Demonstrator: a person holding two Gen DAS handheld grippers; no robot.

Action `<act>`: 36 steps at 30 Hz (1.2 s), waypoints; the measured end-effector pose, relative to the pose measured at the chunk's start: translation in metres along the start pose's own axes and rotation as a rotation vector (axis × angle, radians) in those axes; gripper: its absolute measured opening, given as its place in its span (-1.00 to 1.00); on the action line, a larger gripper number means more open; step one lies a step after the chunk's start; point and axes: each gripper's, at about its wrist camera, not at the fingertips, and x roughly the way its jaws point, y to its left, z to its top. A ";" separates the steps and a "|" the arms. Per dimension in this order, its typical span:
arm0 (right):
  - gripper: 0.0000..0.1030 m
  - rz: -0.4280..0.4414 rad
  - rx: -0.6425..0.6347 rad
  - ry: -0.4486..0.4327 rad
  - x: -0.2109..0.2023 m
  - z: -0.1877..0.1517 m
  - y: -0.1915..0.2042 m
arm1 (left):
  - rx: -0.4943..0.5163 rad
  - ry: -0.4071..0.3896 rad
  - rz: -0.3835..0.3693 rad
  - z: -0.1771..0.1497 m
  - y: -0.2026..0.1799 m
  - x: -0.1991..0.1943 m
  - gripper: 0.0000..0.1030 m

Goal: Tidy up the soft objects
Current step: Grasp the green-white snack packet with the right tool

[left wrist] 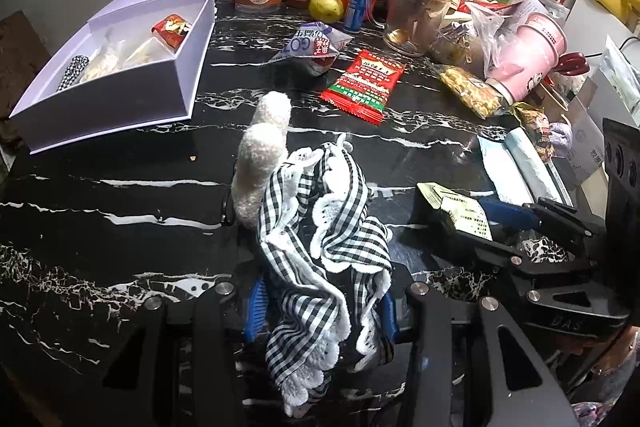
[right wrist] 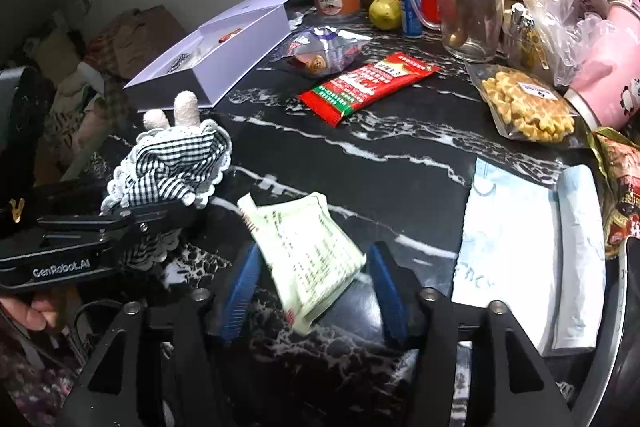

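Note:
My left gripper (left wrist: 320, 311) is shut on a soft toy in black-and-white checked cloth with white lace and two fuzzy white ears (left wrist: 324, 235); it also shows at the left of the right wrist view (right wrist: 176, 163). My right gripper (right wrist: 312, 287) is open, its blue pads either side of a pale green paper packet (right wrist: 308, 255) that lies on the black marble table (right wrist: 400, 163). That packet shows in the left wrist view (left wrist: 464, 211) between the right gripper's pads. An open white box (left wrist: 120, 67) at the far left holds a checked item, white packets and a red packet.
A red snack packet (left wrist: 364, 83), a clear snack bag (left wrist: 312, 47), a waffle bag (right wrist: 524, 107), a glass mug (right wrist: 472, 15), a lemon (left wrist: 326, 7), jars and a blue tube stand behind. A pale blue tissue pack (right wrist: 532, 255) lies at the right. A pink tumbler (left wrist: 528, 55) lies tipped.

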 end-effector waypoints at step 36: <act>-0.26 -0.071 -0.025 -0.017 0.004 0.001 0.021 | -0.042 -0.008 0.017 -0.015 0.021 -0.009 -0.15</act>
